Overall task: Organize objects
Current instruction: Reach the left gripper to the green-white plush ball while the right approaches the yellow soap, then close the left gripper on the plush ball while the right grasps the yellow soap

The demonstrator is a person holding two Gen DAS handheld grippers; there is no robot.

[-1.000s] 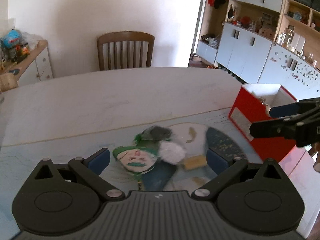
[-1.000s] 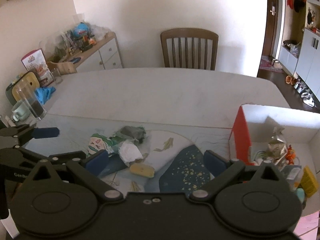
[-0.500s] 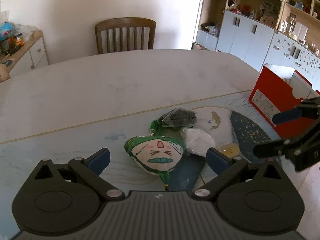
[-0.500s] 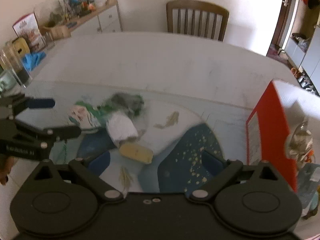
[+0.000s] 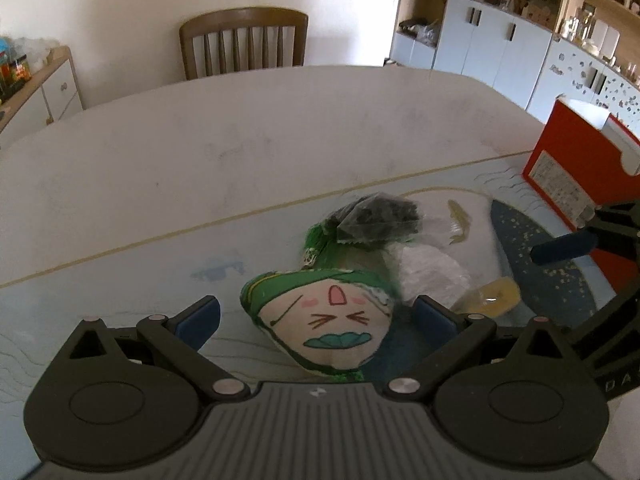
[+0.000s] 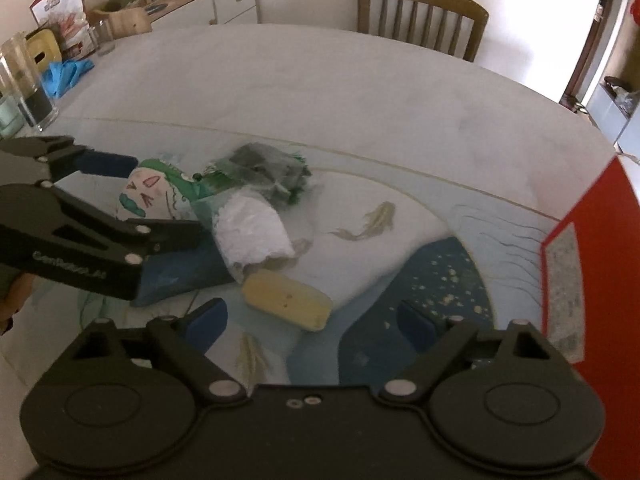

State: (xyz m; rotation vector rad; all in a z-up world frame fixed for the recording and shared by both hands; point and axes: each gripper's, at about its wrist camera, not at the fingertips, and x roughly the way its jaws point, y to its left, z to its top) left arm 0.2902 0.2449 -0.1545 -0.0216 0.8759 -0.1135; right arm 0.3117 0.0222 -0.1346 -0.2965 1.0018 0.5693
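The green-edged cloth pouch with a drawn squinting face [image 5: 328,328] lies on the fish-print table mat [image 5: 120,280], between the wide-open, empty jaws of the left gripper [image 5: 316,316]. The right gripper [image 6: 312,320], jaws closing and empty, frames the yellow oblong block [image 6: 286,300].

A soft cloth pouch [image 5: 326,324] with a green edge and a drawn squinting face lies flat between the open fingers of the left gripper [image 5: 316,318], not touched by them. Just beyond it are a clear bag of dark bits [image 5: 376,218] and a white crumpled packet [image 6: 252,232]. A yellow oblong block [image 6: 286,300] lies just ahead of the closing right gripper [image 6: 316,320], apart from its pads. A red open cardboard box [image 6: 580,248] stands to its right.
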